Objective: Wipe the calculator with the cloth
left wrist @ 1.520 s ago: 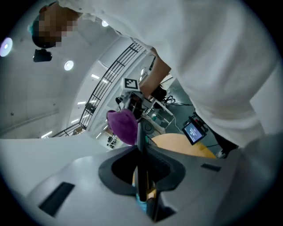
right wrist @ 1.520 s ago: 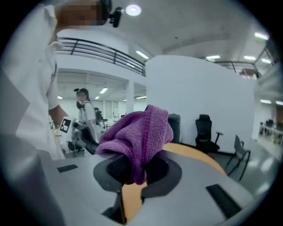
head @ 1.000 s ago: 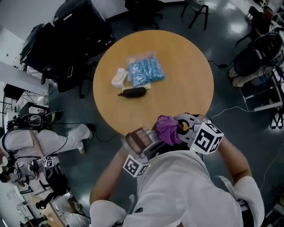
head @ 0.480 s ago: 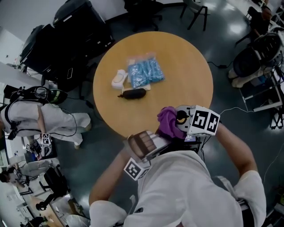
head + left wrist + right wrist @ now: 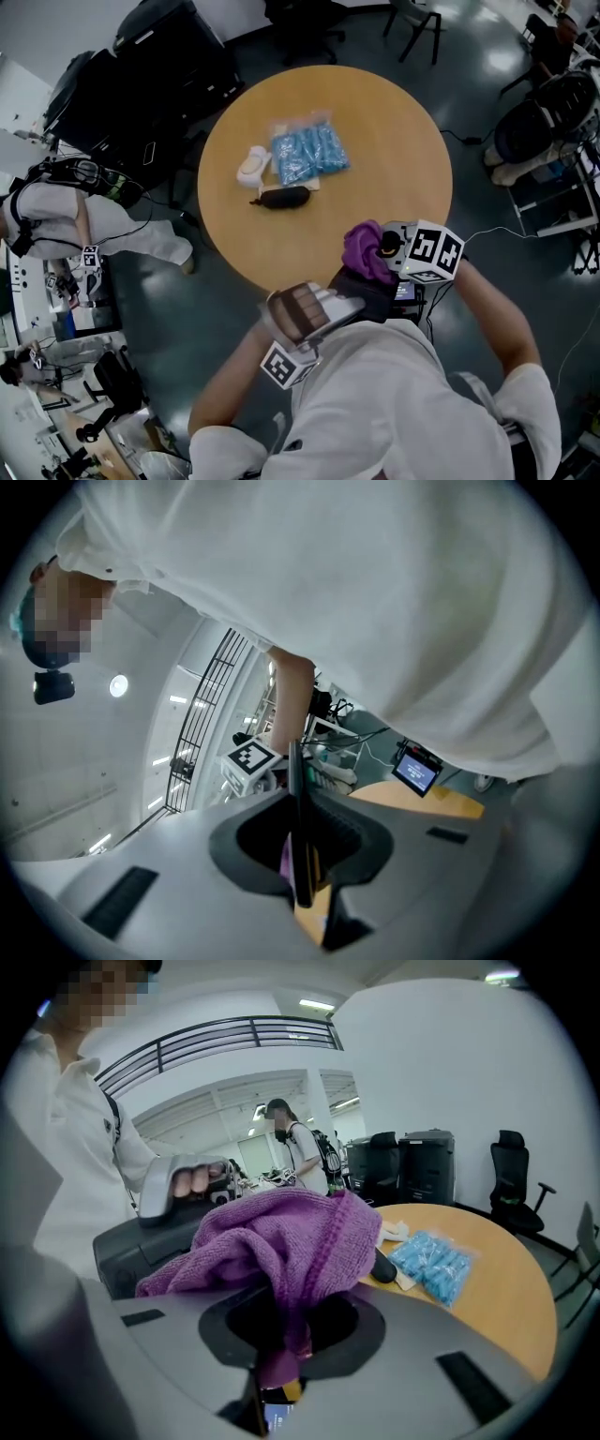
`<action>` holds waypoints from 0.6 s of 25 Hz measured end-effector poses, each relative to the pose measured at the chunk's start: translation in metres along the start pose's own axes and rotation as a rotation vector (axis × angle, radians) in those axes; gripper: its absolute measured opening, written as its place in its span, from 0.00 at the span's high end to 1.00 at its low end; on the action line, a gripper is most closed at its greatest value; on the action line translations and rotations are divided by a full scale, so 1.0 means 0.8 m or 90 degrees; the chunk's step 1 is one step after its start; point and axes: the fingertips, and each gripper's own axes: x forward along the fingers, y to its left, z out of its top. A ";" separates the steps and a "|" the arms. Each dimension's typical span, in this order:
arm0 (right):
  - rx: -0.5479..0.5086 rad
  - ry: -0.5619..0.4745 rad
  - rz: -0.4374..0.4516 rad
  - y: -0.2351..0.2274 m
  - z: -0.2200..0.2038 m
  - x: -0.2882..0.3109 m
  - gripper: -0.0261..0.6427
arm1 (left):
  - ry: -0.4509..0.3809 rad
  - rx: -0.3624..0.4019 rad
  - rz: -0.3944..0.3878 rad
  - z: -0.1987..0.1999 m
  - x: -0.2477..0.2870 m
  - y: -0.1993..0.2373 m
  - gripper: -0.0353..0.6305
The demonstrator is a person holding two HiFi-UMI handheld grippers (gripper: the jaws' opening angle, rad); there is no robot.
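Observation:
The calculator is a dark slab held over the near table edge. My left gripper is shut on it. In the left gripper view it stands edge-on as a thin dark strip between the jaws of the left gripper. My right gripper is shut on the purple cloth, which lies bunched against the calculator's far end. In the right gripper view the cloth drapes over the right gripper and hides the fingertips. The calculator's dark body shows at the left.
On the round wooden table lie a blue packet, a white object and a black pouch. Office chairs and dark equipment ring the table. A person is on the floor at left.
The right gripper with the cloth has rolled and shifted toward the table, onto the calculator's far end. The left gripper has tilted, so the calculator shows more. The person at left has moved.

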 end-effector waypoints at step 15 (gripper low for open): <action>-0.003 -0.120 -0.179 -0.033 0.040 -0.114 0.87 | 0.083 -0.059 -0.012 -0.056 -0.012 -0.037 0.87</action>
